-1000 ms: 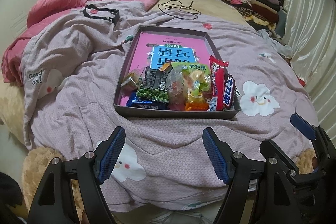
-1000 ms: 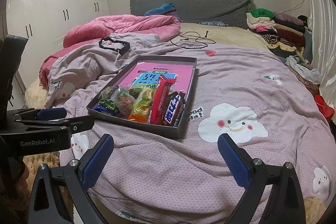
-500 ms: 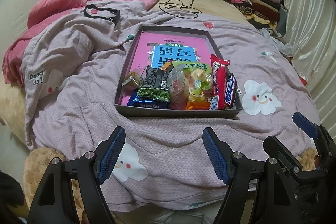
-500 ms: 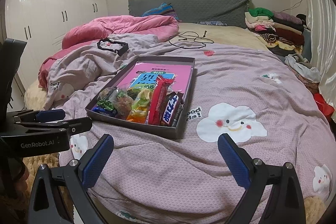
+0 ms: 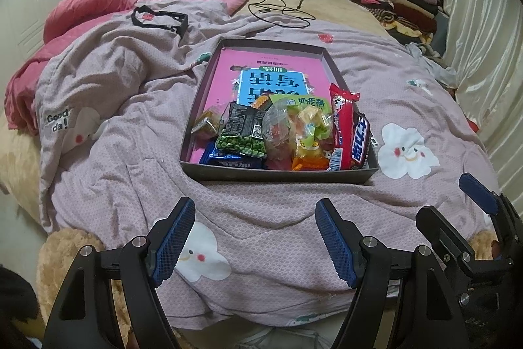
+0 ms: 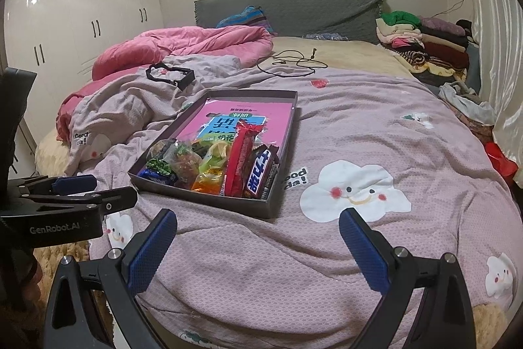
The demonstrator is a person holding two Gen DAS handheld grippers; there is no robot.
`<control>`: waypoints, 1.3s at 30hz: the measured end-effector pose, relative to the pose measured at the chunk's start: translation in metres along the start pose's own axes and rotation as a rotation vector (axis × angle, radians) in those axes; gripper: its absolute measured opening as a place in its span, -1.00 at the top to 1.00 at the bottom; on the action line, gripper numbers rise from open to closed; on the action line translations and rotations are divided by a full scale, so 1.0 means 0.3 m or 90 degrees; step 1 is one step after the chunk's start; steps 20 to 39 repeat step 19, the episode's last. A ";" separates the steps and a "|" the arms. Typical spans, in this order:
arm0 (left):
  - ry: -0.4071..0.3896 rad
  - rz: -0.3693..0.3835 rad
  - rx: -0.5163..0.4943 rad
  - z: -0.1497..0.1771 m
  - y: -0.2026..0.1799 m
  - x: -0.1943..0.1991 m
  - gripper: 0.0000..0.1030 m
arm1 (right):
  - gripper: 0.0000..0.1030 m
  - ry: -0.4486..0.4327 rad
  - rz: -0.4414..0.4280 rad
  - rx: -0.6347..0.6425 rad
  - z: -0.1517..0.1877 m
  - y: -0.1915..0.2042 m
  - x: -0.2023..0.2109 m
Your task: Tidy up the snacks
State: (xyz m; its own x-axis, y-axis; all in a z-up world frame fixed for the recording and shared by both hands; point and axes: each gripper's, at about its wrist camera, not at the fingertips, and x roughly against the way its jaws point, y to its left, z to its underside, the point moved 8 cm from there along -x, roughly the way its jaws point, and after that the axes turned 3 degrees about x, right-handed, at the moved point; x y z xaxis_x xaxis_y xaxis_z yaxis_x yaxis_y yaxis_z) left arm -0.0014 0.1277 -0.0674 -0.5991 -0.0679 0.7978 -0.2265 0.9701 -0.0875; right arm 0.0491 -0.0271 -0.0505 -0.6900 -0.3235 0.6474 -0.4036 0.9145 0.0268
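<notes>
Currently both tools are held wide open and empty, low at the near edge of the bed (image 6: 408,126). Left tool (image 5: 255,237) and right tool (image 6: 258,247) are both well short of the tray (image 5: 278,174). Snacks are piled in the tray's near end: red bar (image 5: 341,123), dark bar (image 5: 359,141), green pea pack (image 5: 243,136), clear candy bag (image 5: 295,126), blue pack (image 5: 233,161). The tray's far half shows only its pink printed floor. From the left tool the tray lies straight ahead; from the right tool it sits ahead and left. Long axes of both bars run near-to-far. The right tool is judged nearer to the bars, the left to the pea pack.
</notes>
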 end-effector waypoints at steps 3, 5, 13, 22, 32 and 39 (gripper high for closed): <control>0.000 -0.002 0.001 -0.001 0.001 0.001 -0.50 | -0.95 0.002 0.002 0.002 0.002 -0.001 -0.004; 0.000 -0.003 0.000 -0.002 0.000 0.001 -0.50 | -0.95 0.003 0.002 0.002 0.005 -0.004 -0.006; -0.006 0.002 -0.005 -0.009 0.004 -0.012 -0.50 | -0.95 -0.001 0.009 -0.008 0.005 -0.023 -0.011; -0.022 -0.026 0.019 -0.049 0.098 -0.065 -0.50 | -0.95 0.008 0.021 -0.045 0.014 -0.105 -0.048; -0.022 -0.026 0.019 -0.049 0.098 -0.065 -0.50 | -0.95 0.008 0.021 -0.045 0.014 -0.105 -0.048; -0.022 -0.026 0.019 -0.049 0.098 -0.065 -0.50 | -0.95 0.008 0.021 -0.045 0.014 -0.105 -0.048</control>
